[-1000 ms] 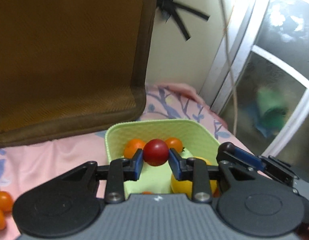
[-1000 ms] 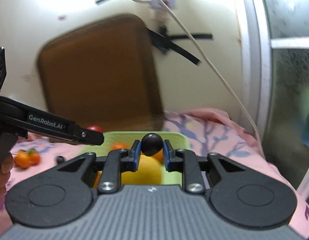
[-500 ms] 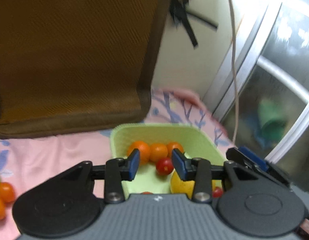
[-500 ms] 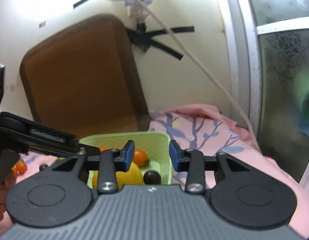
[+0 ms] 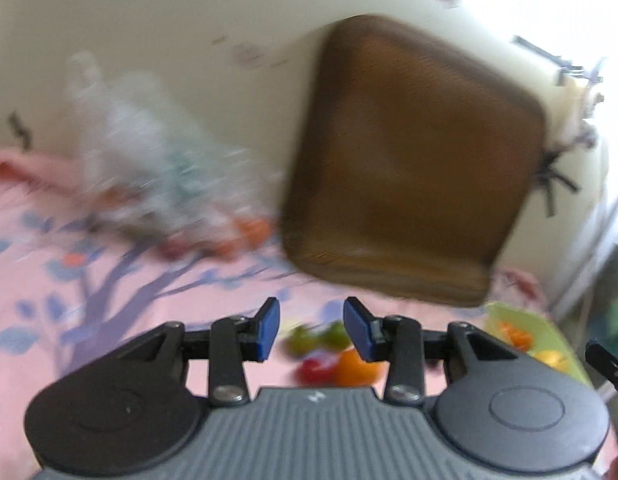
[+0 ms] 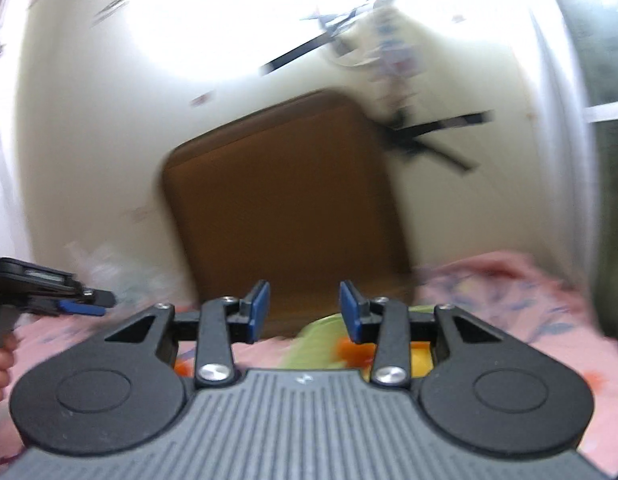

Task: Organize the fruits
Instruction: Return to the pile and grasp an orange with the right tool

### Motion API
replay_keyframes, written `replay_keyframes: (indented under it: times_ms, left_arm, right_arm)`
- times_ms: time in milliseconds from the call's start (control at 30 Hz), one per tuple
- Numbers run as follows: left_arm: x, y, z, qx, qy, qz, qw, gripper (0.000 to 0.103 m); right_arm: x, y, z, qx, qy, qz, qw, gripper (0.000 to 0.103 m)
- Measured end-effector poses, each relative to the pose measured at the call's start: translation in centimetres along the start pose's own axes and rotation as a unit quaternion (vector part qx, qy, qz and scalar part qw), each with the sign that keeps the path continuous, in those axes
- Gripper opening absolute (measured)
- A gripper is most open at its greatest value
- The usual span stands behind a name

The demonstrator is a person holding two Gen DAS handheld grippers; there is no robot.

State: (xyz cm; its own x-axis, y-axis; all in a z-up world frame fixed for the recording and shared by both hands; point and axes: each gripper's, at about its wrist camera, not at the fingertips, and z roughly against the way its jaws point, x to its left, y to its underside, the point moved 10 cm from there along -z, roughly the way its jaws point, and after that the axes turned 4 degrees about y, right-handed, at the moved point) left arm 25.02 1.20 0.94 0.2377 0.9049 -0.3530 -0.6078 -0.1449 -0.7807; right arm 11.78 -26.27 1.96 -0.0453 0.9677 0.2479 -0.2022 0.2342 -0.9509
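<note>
Both grippers have dropped their fruit into the green basket (image 5: pixel 509 316) and swung away; left gripper (image 5: pixel 312 330) and right gripper (image 6: pixel 305 312) gape wide, empty. Step: next pick. Loose cherry tomatoes (image 5: pixel 337 354) sit just beyond left gripper; needs descending and closing.

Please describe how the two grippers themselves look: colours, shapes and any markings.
Both the left gripper and right gripper look alike: ribbed grey body, two round black discs, black linkage bars with silver screws, and black fingers with blue pads. A small white logo marks each body.
</note>
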Motion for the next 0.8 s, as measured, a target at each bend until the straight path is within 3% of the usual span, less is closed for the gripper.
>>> replay_keyframes:
  times_ms: [300, 433, 600, 700, 800]
  left_arm:
    - [3.9, 3.4, -2.8, 0.013, -0.005, 0.051, 0.9986, 0.036]
    - [5.4, 4.7, -3.1, 0.012, 0.0, 0.071, 0.9974, 0.035]
    - [5.8, 4.4, -3.0, 0.01, 0.009, 0.085, 0.9963, 0.035]
    - [4.9, 4.3, -3.3, 0.014, 0.012, 0.062, 0.9979, 0.035]
    - [2.8, 4.4, -4.2, 0.027, 0.019, 0.02, 0.9993, 0.035]
  right_arm:
    - [10.9, 6.3, -7.4, 0.135, -0.085, 0.056, 0.986, 0.042]
    - [14.2, 7.4, -11.1, 0.156, -0.087, 0.12, 0.977, 0.043]
    - [15.5, 9.1, -14.6, 0.177, -0.078, 0.176, 0.965, 0.043]
    - [15.1, 9.2, -13.8, 0.175, -0.075, 0.182, 0.965, 0.041]
    - [13.6, 8.4, -11.3, 0.158, -0.074, 0.152, 0.973, 0.041]
